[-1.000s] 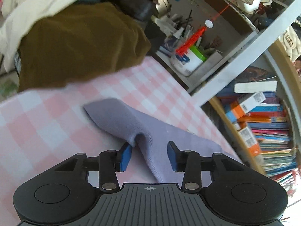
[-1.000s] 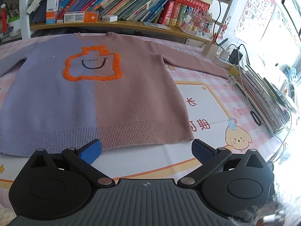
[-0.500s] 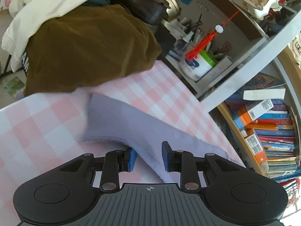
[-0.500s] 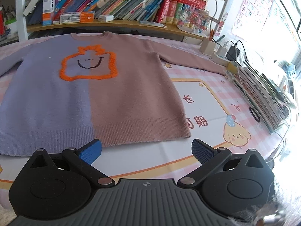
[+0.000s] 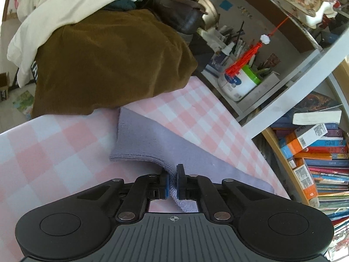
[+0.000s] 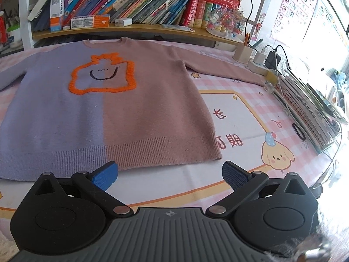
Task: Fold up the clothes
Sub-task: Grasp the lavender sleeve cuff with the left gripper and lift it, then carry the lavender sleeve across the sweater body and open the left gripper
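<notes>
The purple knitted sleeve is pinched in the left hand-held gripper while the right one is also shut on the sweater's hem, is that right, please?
Not quite: the right hand-held gripper is open, short of the two-tone knitted sweater's hem, as the right wrist view shows. The left hand-held gripper does pinch the purple knitted sleeve.

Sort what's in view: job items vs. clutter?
Job:
- sweater, flat on the table
- its lilac sleeve, pinched in the left claw
- right claw, open, near the hem

Clutter:
- brown garment
- shoe
- books
- charger
- hair tie
</notes>
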